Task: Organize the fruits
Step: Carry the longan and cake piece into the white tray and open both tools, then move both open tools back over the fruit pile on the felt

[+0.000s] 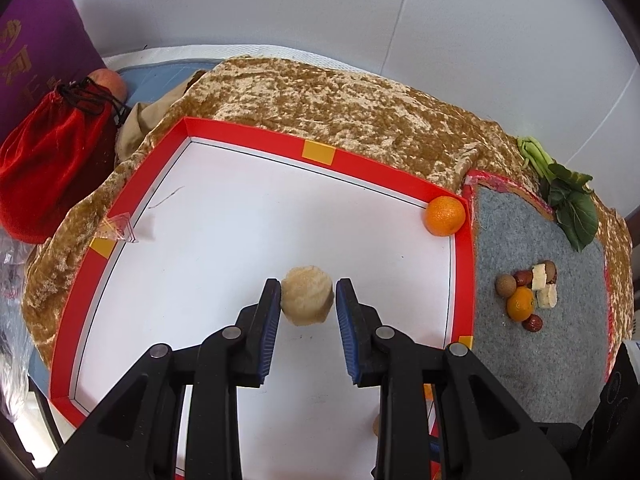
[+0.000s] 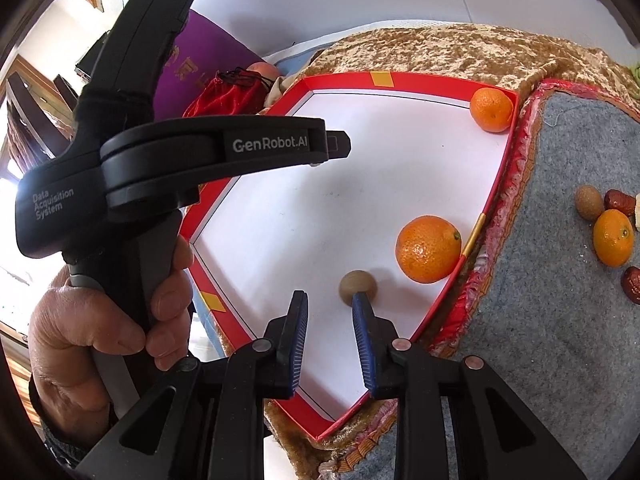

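Note:
A red-rimmed white tray [image 1: 256,132] lies on a gold cloth. In the left wrist view my left gripper [image 1: 307,292] is open, its fingers on either side of a pale rough round fruit [image 1: 307,300] on the tray floor; contact is unclear. An orange [image 1: 445,216] sits in the tray's far right corner. In the right wrist view my right gripper [image 2: 330,304] is open and empty over the tray [image 2: 400,78], just short of a small brown round fruit [image 2: 357,285]. A second orange [image 2: 428,249] lies beside it, and the corner orange [image 2: 491,110] is farther off.
A grey felt mat [image 1: 520,360] right of the tray holds a small orange [image 1: 521,303], brown round fruits, red dates and pale banana pieces [image 1: 540,276]. Leafy greens [image 1: 568,196] lie at its far edge. A red drawstring pouch [image 1: 52,160] and purple box stand at left.

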Demonstrator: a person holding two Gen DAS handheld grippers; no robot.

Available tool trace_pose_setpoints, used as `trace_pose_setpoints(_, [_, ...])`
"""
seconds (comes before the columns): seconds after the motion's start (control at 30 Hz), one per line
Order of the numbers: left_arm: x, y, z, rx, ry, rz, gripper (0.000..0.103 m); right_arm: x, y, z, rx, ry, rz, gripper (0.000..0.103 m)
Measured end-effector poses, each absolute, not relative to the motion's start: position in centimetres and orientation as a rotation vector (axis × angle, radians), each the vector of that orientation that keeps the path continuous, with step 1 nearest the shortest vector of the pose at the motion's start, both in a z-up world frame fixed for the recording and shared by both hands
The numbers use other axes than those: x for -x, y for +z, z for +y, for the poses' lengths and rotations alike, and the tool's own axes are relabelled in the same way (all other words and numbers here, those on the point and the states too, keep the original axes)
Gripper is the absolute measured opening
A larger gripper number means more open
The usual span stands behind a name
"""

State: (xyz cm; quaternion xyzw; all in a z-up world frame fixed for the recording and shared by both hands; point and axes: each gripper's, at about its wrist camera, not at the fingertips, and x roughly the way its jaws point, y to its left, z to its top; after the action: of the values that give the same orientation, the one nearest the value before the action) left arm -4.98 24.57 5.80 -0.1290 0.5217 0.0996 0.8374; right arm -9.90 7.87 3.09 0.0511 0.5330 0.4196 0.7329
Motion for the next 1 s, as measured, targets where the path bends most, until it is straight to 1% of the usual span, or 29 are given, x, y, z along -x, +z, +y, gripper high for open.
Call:
trace_pose_setpoints(0.03, [5.0,5.8,24.7,0.278,0.217,1.103,0.026,9.8,3.2,7.8,-0.116,0.922,1.170,0.025])
trace_pose_setpoints(0.1, [5.0,5.9,24.8,0.284,0.227,1.102,0.032,10.0,3.4,7.4,-0.124,0.923,1.166,0.025])
trace_pose_setpoints(0.17, [5.0,5.9,24.9,0.294,0.235,1.095,0.040,9.9,3.6,6.9,-0.144,0.920,1.162,0.025])
trace_pose_setpoints(0.27, [5.0,6.1,24.7,0.292,0.242,1.088,0.043,9.6,4.0,6.1,-0.172,0.914,1.153,0.025])
trace_pose_setpoints(0.4, [4.9,6.3,24.3,0.291,0.238,1.079,0.044,8.8,4.4,5.0,-0.220,0.898,1.147,0.026])
trace_pose_setpoints(0.47, [4.8,6.4,24.0,0.293,0.244,1.071,0.054,8.4,4.6,4.3,-0.245,0.888,1.145,0.026])
trace_pose_setpoints(0.53, [4.7,6.7,23.9,0.301,0.246,1.052,0.058,7.9,4.8,3.6,-0.273,0.874,1.143,0.027])
trace_pose_setpoints(0.6, [4.6,7.0,23.6,0.298,0.244,1.040,0.058,7.4,4.9,2.7,-0.295,0.855,1.143,0.027])
trace_pose_setpoints(0.7, [4.5,7.3,22.9,0.265,0.259,1.029,0.061,6.6,4.9,1.2,-0.336,0.814,1.153,0.032])
trace_pose_setpoints(0.8, [4.2,7.5,21.8,0.226,0.238,1.022,0.063,5.7,5.2,-0.5,-0.368,0.773,1.152,0.034])
trace_pose_setpoints(0.83, [4.2,7.7,21.3,0.207,0.225,1.016,0.064,5.3,5.4,-1.3,-0.386,0.757,1.146,0.037])
trace_pose_setpoints(0.93, [4.1,8.3,19.5,0.155,0.152,0.987,0.073,3.9,5.7,-4.5,-0.463,0.715,1.146,0.042])
trace_pose_setpoints(1.0, [4.1,8.7,18.4,0.124,0.105,0.966,0.075,3.1,5.6,-6.1,-0.492,0.684,1.157,0.045])
